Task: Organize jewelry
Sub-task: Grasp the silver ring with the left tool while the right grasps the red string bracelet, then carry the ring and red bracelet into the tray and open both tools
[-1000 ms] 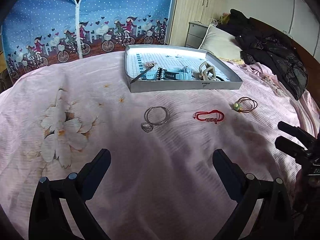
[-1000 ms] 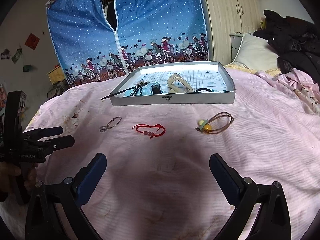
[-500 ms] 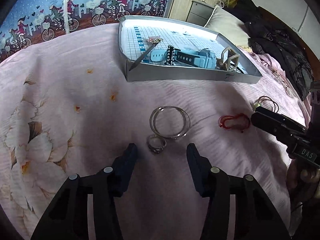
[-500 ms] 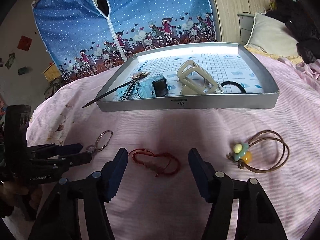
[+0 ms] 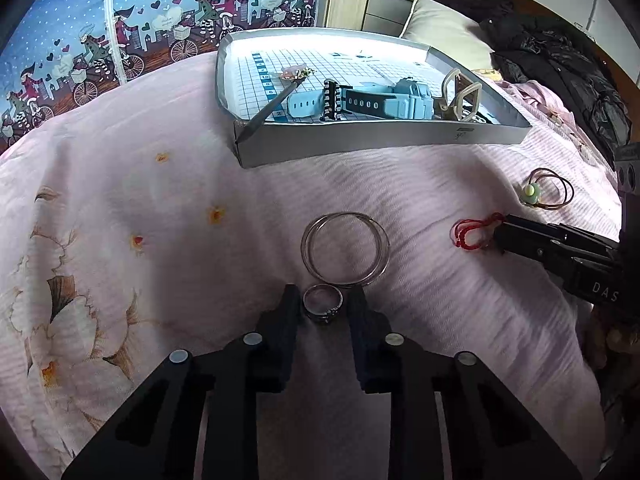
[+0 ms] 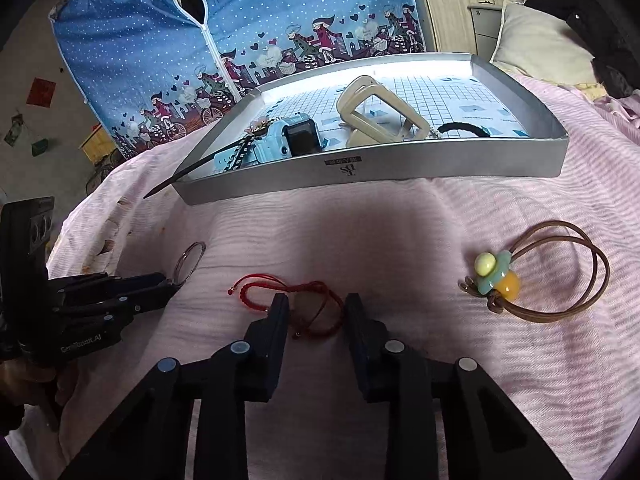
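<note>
A small silver ring [image 5: 325,315] lies on the pink bedspread [image 5: 160,220], and the fingers of my left gripper [image 5: 323,306] stand against both of its sides. Just beyond it lie two thin silver bangles [image 5: 306,250]. A red cord bracelet [image 6: 260,278] lies between the fingers of my right gripper [image 6: 316,306], which stands narrowly open around it with a gap on each side. From the left wrist view the right gripper [image 5: 500,236] reaches in at the red bracelet [image 5: 466,236]. A brown hair tie with a bead flower [image 6: 494,276] lies to the right.
A silver tray [image 6: 360,168] sits farther back on the bed, holding a blue watch [image 6: 288,142], a beige hair claw [image 6: 380,108], a black hair band [image 6: 468,128] and a dark hair stick [image 5: 272,106] poking over its corner. Dark clothes [image 5: 560,52] and a pillow [image 5: 440,28] lie at the back right.
Both grippers have moved forward and down to the bedspread and narrowed from wide open, the left closing onto the ring, the right drawing in around the red bracelet.
</note>
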The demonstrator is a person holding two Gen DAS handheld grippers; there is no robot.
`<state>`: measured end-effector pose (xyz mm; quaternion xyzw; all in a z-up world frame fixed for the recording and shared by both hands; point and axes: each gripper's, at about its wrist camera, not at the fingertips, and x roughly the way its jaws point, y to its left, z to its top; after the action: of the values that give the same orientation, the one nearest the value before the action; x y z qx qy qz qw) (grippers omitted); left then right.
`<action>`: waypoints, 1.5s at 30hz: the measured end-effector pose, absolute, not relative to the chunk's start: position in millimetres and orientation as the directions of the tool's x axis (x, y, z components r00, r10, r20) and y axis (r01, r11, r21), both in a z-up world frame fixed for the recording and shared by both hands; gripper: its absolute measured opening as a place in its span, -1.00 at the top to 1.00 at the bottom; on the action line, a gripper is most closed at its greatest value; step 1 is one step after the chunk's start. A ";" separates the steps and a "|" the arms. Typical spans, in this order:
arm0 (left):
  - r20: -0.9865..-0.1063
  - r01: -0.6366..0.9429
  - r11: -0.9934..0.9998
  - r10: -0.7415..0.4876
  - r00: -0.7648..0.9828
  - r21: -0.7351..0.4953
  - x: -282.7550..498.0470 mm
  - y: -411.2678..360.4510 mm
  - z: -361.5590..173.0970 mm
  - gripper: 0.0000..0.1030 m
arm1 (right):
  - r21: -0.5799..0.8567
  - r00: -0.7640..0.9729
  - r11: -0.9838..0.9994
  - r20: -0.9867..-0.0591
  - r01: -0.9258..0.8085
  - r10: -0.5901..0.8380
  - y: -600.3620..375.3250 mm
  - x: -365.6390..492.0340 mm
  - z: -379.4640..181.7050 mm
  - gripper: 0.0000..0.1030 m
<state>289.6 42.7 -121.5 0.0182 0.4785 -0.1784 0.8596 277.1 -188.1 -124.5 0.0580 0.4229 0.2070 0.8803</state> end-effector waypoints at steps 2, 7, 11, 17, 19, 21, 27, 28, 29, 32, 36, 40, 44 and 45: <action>-0.831 0.328 0.934 -0.294 0.472 -0.144 288.8 40.2 -121.3 0.68 | 0.287 0.551 0.902 -0.719 -0.321 0.424 -188.1 276.0 -125.6 0.59; -0.839 0.351 0.926 -0.299 0.454 -0.140 280.5 30.8 -120.2 0.68 | 0.308 0.517 0.881 -0.720 -0.360 0.463 -180.3 274.5 -129.3 0.88; -0.840 0.349 0.929 -0.286 0.461 -0.124 272.2 24.1 -117.7 0.68 | 0.320 0.522 0.867 -0.700 -0.381 0.488 -180.3 272.4 -127.4 0.90; -0.819 0.347 0.928 -0.300 0.488 -0.134 258.1 14.9 -108.3 0.68 | 0.325 0.553 0.859 -0.662 -0.395 0.505 -181.0 267.5 -119.3 0.91; -0.807 0.342 0.927 -0.317 0.499 -0.153 254.3 12.9 -103.1 0.68 | 0.326 0.575 0.859 -0.641 -0.395 0.508 -183.8 265.2 -113.9 0.91; -0.797 0.334 0.926 -0.333 0.504 -0.176 250.8 11.1 -97.8 0.68 | 0.331 0.598 0.858 -0.616 -0.393 0.512 -186.4 262.2 -107.1 0.91; -0.782 0.323 0.920 -0.365 0.505 -0.221 244.3 5.6 -77.1 0.68 | 0.368 0.630 0.841 -0.557 -0.397 0.541 -195.6 257.4 -84.5 0.91; -0.778 0.322 0.920 -0.368 0.510 -0.225 244.0 5.9 -71.1 0.68 | 0.364 0.641 0.842 -0.546 -0.398 0.540 -197.1 256.1 -79.1 0.91; -0.773 0.319 0.920 -0.370 0.515 -0.229 244.2 6.4 -64.9 0.68 | 0.360 0.652 0.843 -0.534 -0.401 0.538 -198.7 254.5 -73.1 0.91; -0.756 0.303 0.921 -0.377 0.535 -0.245 249.5 10.3 -41.1 0.68 | 0.351 0.684 0.846 -0.499 -0.401 0.532 -203.7 247.9 -55.4 0.91; -0.737 0.324 0.923 -0.365 0.569 -0.206 264.8 10.9 -0.7 0.68 | 0.327 0.727 0.859 -0.460 -0.395 0.509 -209.2 240.9 -35.5 0.91; -0.726 0.374 0.920 -0.338 0.599 -0.119 288.4 -0.8 28.2 0.68 | 0.342 0.749 0.870 -0.453 -0.354 0.483 -217.3 250.8 -21.5 0.91; -0.684 0.383 0.907 -0.393 0.615 -0.176 319.3 -5.4 25.2 0.68 | 0.313 0.772 0.896 -0.464 -0.316 0.434 -210.6 272.7 -15.9 0.91; -0.681 0.383 0.906 -0.396 0.616 -0.180 328.0 -4.7 20.8 0.68 | 0.306 0.775 0.903 -0.473 -0.302 0.419 -209.2 280.7 -17.0 0.91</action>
<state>328.0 -4.7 20.8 -0.0082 0.3807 -0.2166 0.8989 280.7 -209.2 -17.0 0.1069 0.2745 0.1927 0.9360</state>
